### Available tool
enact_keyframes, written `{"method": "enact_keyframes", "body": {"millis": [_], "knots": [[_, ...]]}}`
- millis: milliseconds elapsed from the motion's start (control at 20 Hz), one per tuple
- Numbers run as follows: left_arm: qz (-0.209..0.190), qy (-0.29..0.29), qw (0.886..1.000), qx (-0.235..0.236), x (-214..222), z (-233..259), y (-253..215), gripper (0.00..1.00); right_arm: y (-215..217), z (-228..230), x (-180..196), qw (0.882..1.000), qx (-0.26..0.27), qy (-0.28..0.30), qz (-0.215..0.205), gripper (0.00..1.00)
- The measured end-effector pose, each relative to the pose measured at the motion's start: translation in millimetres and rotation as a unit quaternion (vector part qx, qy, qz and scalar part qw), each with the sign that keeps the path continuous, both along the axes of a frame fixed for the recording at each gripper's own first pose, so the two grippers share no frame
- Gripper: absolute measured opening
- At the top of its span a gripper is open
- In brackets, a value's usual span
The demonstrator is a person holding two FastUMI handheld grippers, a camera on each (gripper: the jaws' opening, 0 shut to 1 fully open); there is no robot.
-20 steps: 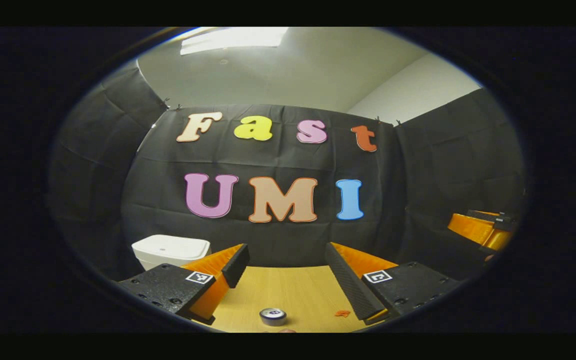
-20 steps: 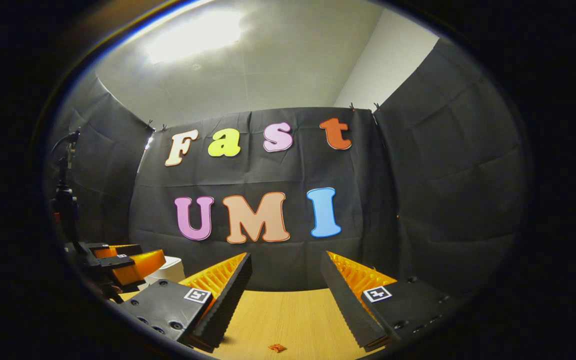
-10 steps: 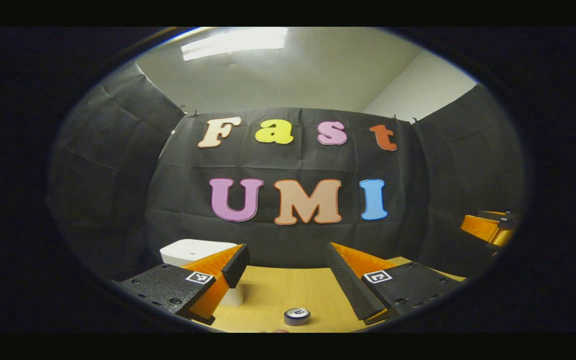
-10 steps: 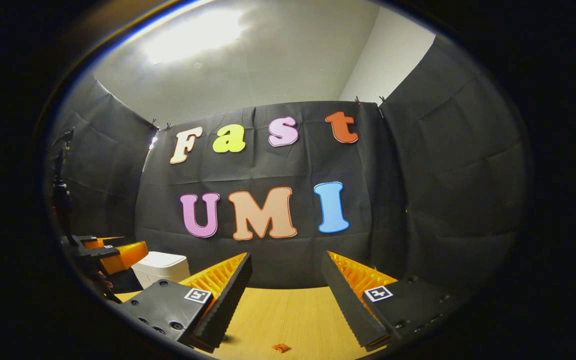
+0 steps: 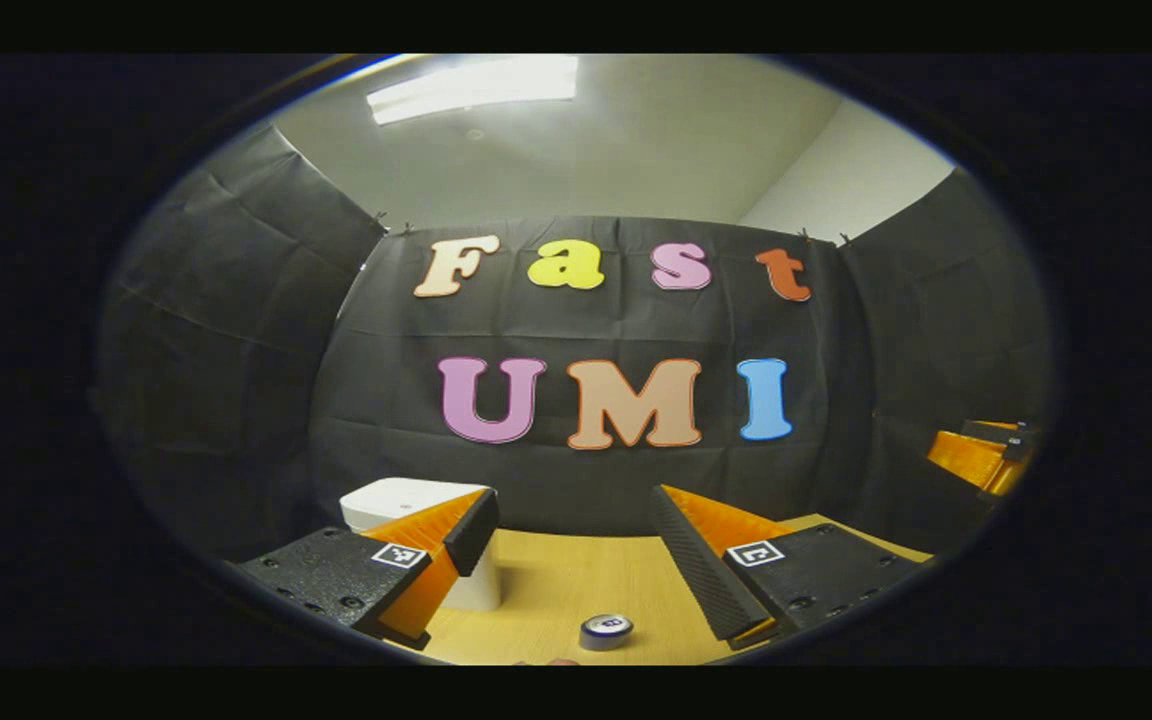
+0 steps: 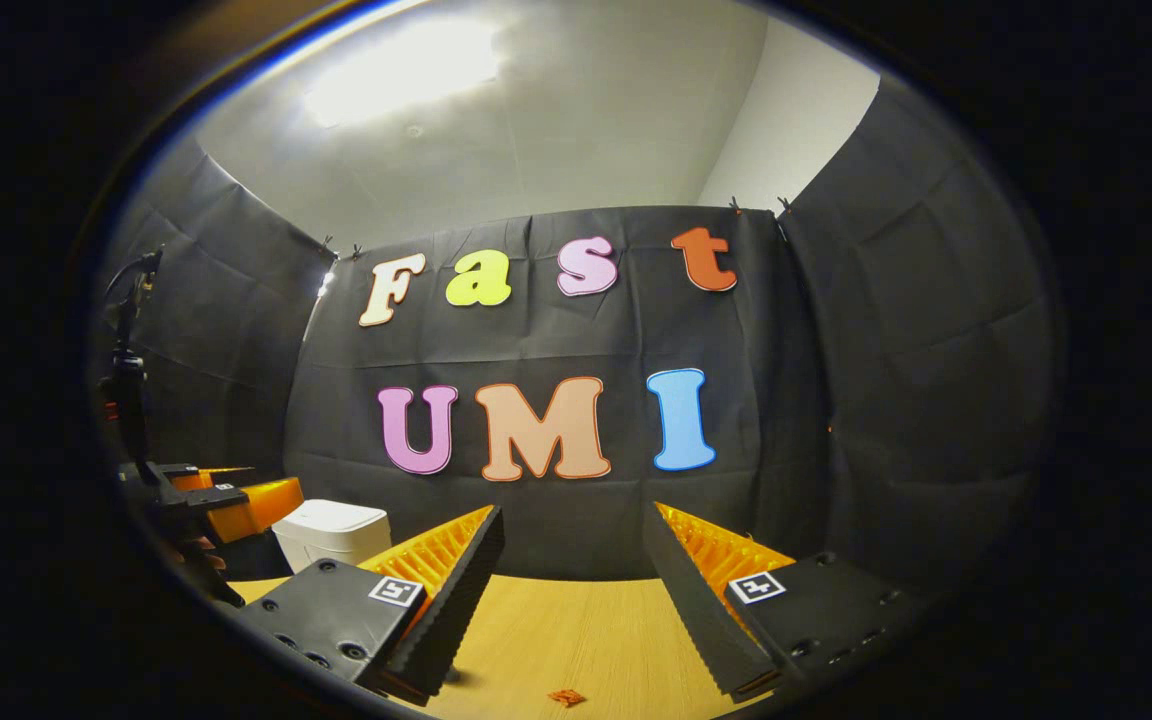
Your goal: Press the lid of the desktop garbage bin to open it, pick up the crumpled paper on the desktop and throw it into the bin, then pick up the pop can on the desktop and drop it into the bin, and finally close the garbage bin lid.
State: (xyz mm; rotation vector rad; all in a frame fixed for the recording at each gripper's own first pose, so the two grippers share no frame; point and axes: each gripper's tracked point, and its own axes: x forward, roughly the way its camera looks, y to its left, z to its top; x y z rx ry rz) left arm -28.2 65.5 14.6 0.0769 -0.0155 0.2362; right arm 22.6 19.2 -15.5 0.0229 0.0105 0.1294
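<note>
Left tongs [image 5: 576,545]: spread wide, nothing between the fingers, hovering over the light wooden table [image 5: 576,585] without touching anything. Right tongs [image 6: 571,575]: same, wide open, empty, clear of the table surface. In the left gripper view the white rectangular plastic garbage bin [image 5: 406,500] sits at 10 o'clock from the gap between the fingers, partly hidden behind the near finger, lid down and flat. The pop can [image 5: 606,631], seen top-on as a small round silver-and-blue disc, stands on the table at 6 o'clock, low between the fingers and just beside neither. Its top carries a mark too small to read. The right tongs also show at 3 o'clock at the edge of that view. In the right gripper view the bin [image 6: 331,530] is at 9 o'clock, with the left tongs [image 6: 236,505] just in front and to its side; whether they touch the bin, can't tell. A small orange scrap [image 6: 566,697] lies on the table [image 6: 576,640] at 6 o'clock. Each finger block bears a small square black-and-white marker tag [image 6: 396,590], a code pattern, no readable text.
</note>
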Motion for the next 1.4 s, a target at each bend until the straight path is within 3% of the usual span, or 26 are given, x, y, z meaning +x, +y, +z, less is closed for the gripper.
{"method": "enact_keyframes", "body": {"millis": [550, 800, 1050, 1300, 1400], "knots": [[0.016, -0.002, 1.000, 0.002, 0.1, 0.3, 5.7, 0.92, -0.2, -4.8, 5.2, 1.000, -0.001, 0.005, 0.006, 0.95], [0.024, 0.009, 1.000, 0.002, -1.9, -5.5, 15.3, 0.93, 15.4, -15.5, 4.0, 0.999, 0.003, 0.019, 0.028, 0.95], [0.044, 0.021, 0.999, 0.017, 7.9, -1.6, 60.6, 0.93, 32.8, -31.6, 1.6, 0.998, -0.003, 0.029, 0.060, 0.95], [0.042, 0.019, 0.999, 0.006, 39.8, 12.7, 126.2, 0.93, 43.6, -37.1, 8.1, 0.999, 0.003, 0.042, 0.028, 0.95], [0.027, 0.023, 0.999, -0.010, 60.2, 7.9, 146.5, 0.85, 53.6, -35.9, 12.2, 0.999, 0.003, 0.031, 0.013, 0.95]]}}
